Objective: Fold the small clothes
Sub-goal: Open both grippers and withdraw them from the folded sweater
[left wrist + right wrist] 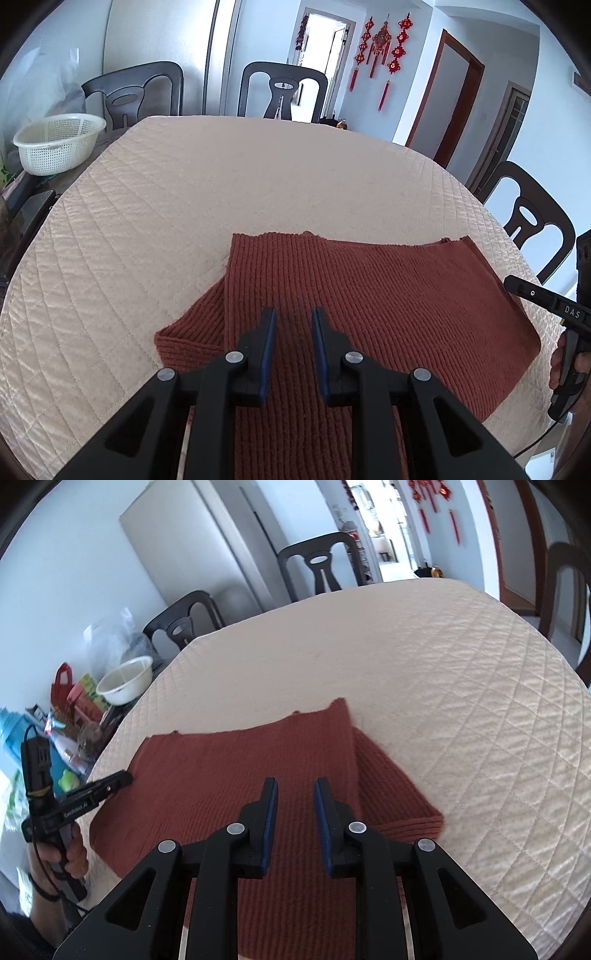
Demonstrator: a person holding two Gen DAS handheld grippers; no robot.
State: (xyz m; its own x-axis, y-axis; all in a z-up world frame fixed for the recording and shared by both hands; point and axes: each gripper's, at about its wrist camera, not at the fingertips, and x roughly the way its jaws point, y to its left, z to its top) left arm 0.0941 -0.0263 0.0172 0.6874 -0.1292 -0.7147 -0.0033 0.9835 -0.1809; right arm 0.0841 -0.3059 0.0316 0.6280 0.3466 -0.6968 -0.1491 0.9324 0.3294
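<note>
A rust-red ribbed knit garment (369, 295) lies folded flat on a table covered with a cream quilted cloth (166, 206), near the table's front edge. One narrower part, a sleeve or folded flap (192, 332), sticks out from under the main panel on one side.

The left claw (293, 321) hangs over the garment's near part, pointing down and forward at it. Its blue-padded jaws stand a little apart, with only bare knit showing in the gap between them; nothing is gripped.

The right claw (295, 794) is likewise over the garment, close to the folded edge where the flap pokes out. Its jaws also stand slightly apart and hold nothing; whether the tips touch the fabric cannot be told.

Each claw shows at the edge of the other's view, held by a hand (74, 853) beside the garment. A white basket (59, 144) sits on the table's far corner, and dark chairs (284, 92) stand around the table.
</note>
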